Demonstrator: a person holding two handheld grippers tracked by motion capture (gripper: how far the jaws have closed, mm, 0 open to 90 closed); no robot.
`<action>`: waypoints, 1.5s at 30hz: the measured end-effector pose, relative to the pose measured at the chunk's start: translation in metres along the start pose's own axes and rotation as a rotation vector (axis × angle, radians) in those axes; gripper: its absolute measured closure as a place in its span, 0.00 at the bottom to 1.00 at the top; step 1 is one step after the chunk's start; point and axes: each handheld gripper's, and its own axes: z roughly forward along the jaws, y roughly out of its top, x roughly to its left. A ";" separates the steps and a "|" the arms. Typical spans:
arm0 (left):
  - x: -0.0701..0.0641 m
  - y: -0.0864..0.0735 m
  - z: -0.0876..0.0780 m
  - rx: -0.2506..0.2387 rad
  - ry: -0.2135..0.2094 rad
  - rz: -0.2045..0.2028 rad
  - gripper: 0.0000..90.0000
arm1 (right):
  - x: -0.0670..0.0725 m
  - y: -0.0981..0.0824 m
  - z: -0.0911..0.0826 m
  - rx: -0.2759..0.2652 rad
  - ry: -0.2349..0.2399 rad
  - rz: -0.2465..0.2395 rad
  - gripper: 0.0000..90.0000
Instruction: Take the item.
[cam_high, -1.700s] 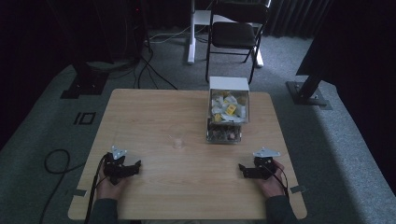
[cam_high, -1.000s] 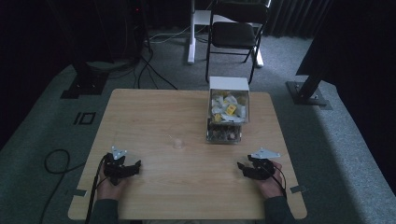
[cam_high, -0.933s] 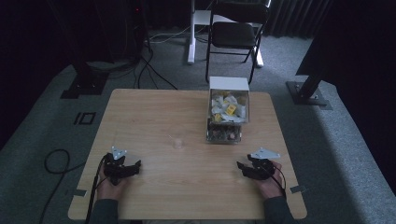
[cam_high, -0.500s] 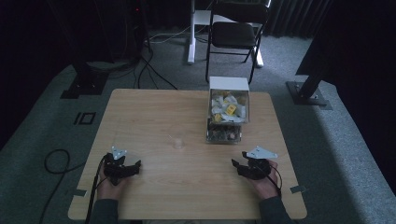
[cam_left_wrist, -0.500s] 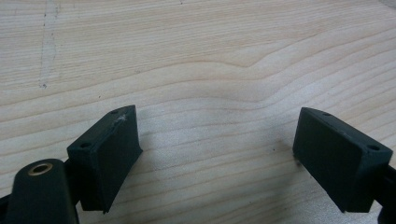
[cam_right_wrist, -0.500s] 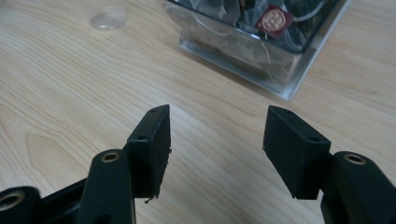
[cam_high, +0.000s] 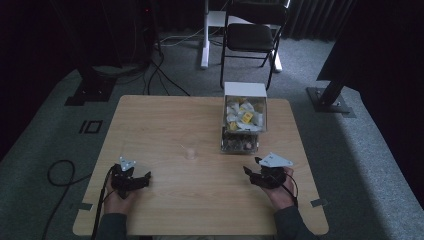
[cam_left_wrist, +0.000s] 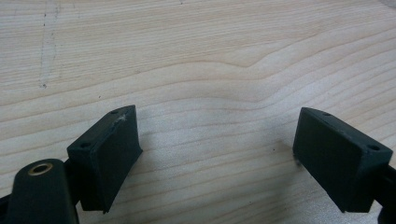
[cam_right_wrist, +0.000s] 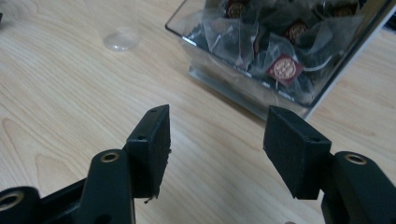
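Note:
A clear plastic box (cam_high: 243, 125) with a white back stands on the wooden table (cam_high: 165, 120), right of centre. It holds several tea-bag sachets, some yellow-labelled, some dark with round labels (cam_right_wrist: 284, 68). A small clear lid or cup (cam_high: 190, 152) lies on the table to its left, also visible as the clear lid (cam_right_wrist: 121, 38). My left gripper (cam_high: 141, 180) rests near the front left edge, open, over bare wood (cam_left_wrist: 215, 135). My right gripper (cam_high: 250, 173) sits front right, open, its jaws (cam_right_wrist: 217, 140) pointing toward the box's near corner, nothing between them.
A black folding chair (cam_high: 255, 35) and a white stand leg (cam_high: 205, 35) are on the carpet beyond the table. Cables (cam_high: 60, 175) trail on the floor at the left. A dark stand base (cam_high: 330, 97) sits at the right.
My right gripper has moved left and slightly forward, toward the box. The left gripper has stayed put.

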 end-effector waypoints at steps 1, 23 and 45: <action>0.000 0.000 0.000 0.000 0.000 0.000 0.17 | 0.000 0.001 0.001 -0.002 0.000 -0.005 0.46; 0.000 0.000 0.000 0.000 0.000 -0.001 0.17 | -0.005 0.027 0.038 -0.015 0.010 -0.015 0.43; 0.000 0.000 0.000 -0.001 0.000 0.000 0.17 | -0.009 0.030 0.045 0.030 0.021 -0.060 0.54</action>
